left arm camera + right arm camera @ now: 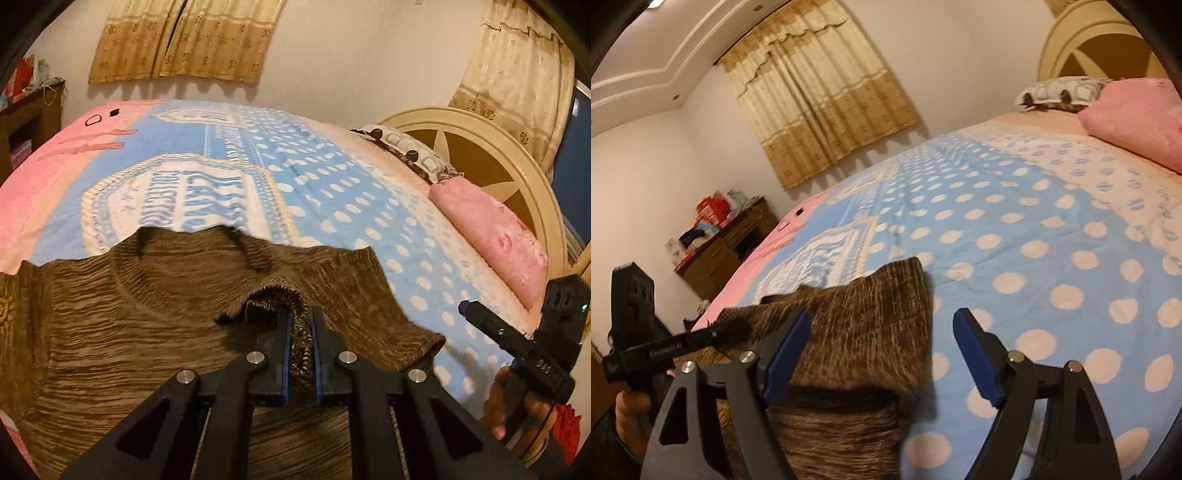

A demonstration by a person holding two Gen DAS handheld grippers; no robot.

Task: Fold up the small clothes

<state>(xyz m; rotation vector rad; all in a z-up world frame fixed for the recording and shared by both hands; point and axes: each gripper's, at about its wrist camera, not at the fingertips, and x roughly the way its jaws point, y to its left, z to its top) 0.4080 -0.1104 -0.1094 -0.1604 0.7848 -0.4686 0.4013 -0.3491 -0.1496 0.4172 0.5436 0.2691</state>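
Note:
A brown knitted sweater [129,332] lies spread on the bed, neckline toward the far side. My left gripper [299,314] is shut on a bunched fold of the knit near the collar, lifted a little off the rest. In the right wrist view the same sweater [857,350] reaches to its right edge on the blanket. My right gripper [882,317] stands open above that edge, one finger over the knit, the other over the blanket, nothing pressed between the pads. The left gripper [735,326] shows at the left, its tip in the fabric, held by a hand.
The bed is covered by a blue blanket [332,184] with white dots and a pink border. A pink pillow [495,236] and a patterned pillow [406,147] lie against the round headboard [480,147]. A wooden dresser [727,243] with boxes stands beyond the bed.

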